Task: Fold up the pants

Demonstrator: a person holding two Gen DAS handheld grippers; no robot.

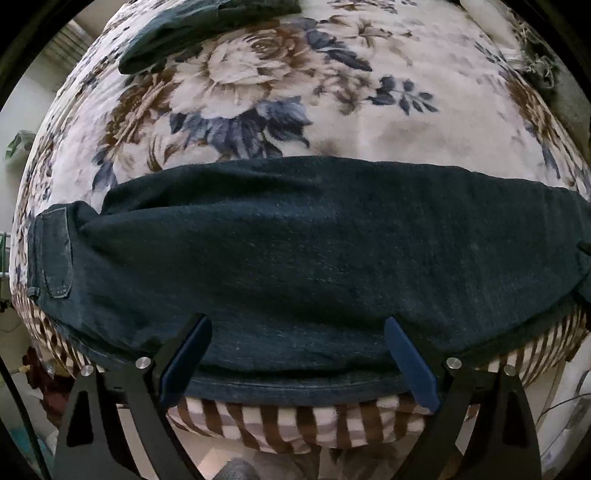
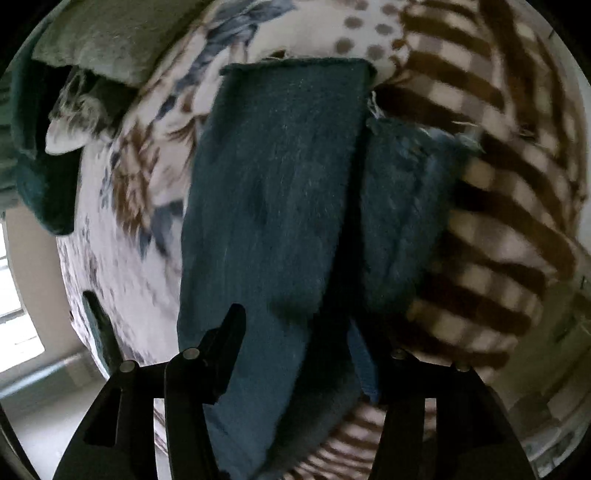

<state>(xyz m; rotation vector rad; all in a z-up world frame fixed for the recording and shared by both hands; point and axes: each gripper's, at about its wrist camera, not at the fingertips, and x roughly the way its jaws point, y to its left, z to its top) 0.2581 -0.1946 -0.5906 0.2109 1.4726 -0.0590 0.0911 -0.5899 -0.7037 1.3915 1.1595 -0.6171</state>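
Dark blue jeans (image 1: 295, 251) lie across the near edge of a bed, legs folded onto each other, a back pocket (image 1: 55, 254) at the left. My left gripper (image 1: 297, 325) is open just above the jeans' near edge, holding nothing. In the right wrist view the jeans' leg ends (image 2: 280, 192) stretch away from the camera, one frayed hem (image 2: 410, 177) offset to the right. My right gripper (image 2: 295, 325) has its fingers on either side of the leg fabric; the view is blurred and I cannot tell if it grips.
The bed has a floral blanket (image 1: 332, 110) with a brown-striped border (image 1: 277, 424) hanging over the near edge. Another dark garment (image 1: 192, 29) lies at the far left of the bed. A green pillow (image 2: 110, 40) sits at the upper left. Floor shows below.
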